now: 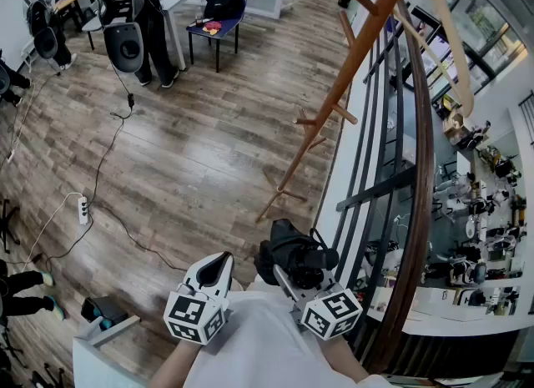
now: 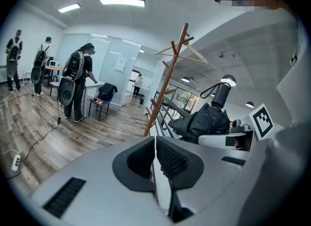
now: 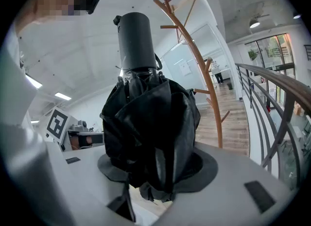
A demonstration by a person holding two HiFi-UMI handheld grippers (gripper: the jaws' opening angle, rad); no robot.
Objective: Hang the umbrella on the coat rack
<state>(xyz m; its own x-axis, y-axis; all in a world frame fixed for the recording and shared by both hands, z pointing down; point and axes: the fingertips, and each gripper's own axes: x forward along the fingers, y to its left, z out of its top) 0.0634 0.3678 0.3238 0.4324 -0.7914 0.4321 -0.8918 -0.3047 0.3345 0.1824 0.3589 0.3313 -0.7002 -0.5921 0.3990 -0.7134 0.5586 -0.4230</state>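
Right claw [image 3: 158,174] clamps the umbrella [image 3: 146,118], left claw [image 2: 154,158] pressed together; bare floor [image 1: 192,169] leads to the coat rack [image 1: 355,57].

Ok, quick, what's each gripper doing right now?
Left gripper: jaws closed, empty.
Right gripper: jaws closed on the folded black umbrella.

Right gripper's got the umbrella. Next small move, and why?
Probably carry the right gripper, shut on the folded umbrella, forward toward the coat rack: the rack stands well ahead beside the railing, seemingly out of reach, and several of its pegs are bare.
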